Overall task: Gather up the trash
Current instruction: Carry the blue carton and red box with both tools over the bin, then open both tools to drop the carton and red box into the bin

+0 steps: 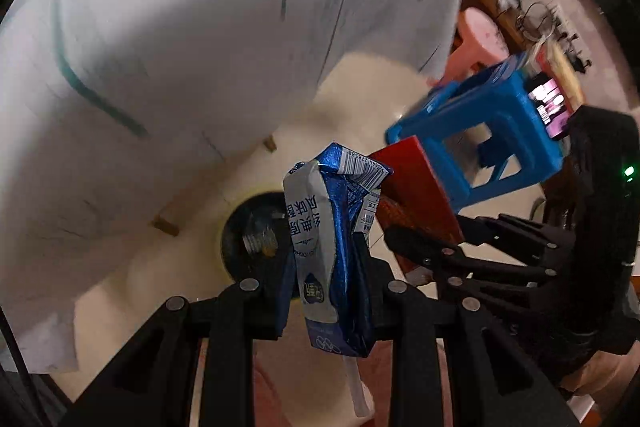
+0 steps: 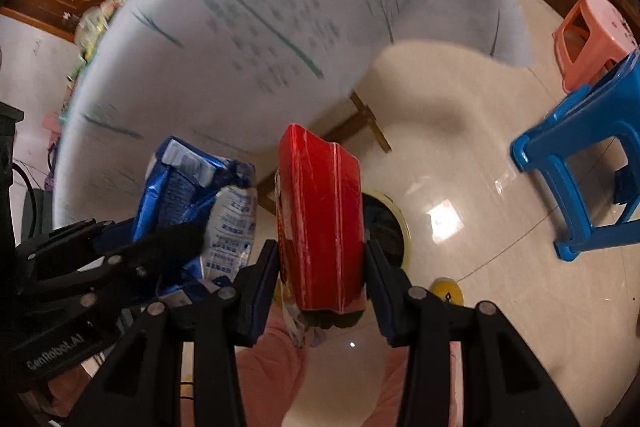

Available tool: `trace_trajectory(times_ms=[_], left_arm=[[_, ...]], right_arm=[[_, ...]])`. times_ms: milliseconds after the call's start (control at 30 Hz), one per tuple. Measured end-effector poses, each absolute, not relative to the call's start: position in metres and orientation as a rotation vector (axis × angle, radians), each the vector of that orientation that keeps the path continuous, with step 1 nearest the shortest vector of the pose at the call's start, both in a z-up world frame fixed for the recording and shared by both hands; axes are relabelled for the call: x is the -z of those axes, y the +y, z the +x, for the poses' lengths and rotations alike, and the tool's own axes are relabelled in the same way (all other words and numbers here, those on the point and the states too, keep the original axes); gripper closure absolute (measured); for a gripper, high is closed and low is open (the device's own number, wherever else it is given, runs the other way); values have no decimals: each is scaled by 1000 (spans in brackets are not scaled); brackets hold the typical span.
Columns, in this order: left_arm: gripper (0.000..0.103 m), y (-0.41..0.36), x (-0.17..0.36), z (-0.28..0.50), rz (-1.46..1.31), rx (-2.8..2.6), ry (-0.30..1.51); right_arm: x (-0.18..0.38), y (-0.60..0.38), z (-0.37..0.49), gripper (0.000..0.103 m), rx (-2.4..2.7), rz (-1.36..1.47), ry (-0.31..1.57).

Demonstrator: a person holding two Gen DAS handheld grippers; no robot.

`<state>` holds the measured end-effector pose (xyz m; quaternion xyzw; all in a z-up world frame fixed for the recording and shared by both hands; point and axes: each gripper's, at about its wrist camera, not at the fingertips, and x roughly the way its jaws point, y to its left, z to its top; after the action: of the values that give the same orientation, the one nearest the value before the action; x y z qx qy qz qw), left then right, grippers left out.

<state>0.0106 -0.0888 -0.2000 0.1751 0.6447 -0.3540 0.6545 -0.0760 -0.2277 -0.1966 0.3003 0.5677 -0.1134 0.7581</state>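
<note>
My left gripper [image 1: 326,291] is shut on a crumpled blue and silver drink carton [image 1: 332,247] with a straw hanging below it. My right gripper [image 2: 322,275] is shut on a red box [image 2: 322,219]. Both are held above the floor, side by side. The red box [image 1: 416,195] and the right gripper [image 1: 424,247] show to the right in the left wrist view. The carton [image 2: 200,203] and the left gripper [image 2: 172,247] show to the left in the right wrist view. Below them on the floor stands a round bin with a black bag [image 1: 256,235], partly hidden; its yellow rim [image 2: 394,223] shows behind the red box.
A table under a white patterned cloth [image 1: 200,27] fills the upper left; its wooden legs [image 2: 368,127] stand on the cream tiled floor. A blue plastic stool [image 2: 580,163] and a pink stool [image 2: 588,35] stand at the right. A small yellow object [image 2: 446,289] lies on the floor.
</note>
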Motion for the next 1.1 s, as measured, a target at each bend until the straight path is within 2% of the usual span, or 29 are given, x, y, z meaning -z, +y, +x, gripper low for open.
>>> trace_trajectory(times_ms=[333,633,667,733,767,800,933,1067,1100], left_arm=[[78,-71,326,6,432,728,1586],[77,-62,394,13,434,679,1623],[73,-59,399,16,428,670,1622],[53,-54,408,21,413,651,1620],[30,-55,411,23,412,642,1619],[19,-52,414,25,404,634,1616],[18,-45,420,29,399,619,1603],[9,-36,422,30,385,598,1588],[9,-34,420,30,380,594,1582]], right_arm=[[320,-224,-75,60,236,686,1363],[405,-211,-66,58,191,717,1437],[409,-210,-63,58,185,712,1441],[421,-208,-59,55,170,696,1445],[425,-209,-58,54,160,697,1446],[430,-208,-57,54,146,703,1448],[445,-203,-54,49,119,689,1462],[446,-198,-53,21,102,677,1429],[445,-198,-53,21,101,676,1416]])
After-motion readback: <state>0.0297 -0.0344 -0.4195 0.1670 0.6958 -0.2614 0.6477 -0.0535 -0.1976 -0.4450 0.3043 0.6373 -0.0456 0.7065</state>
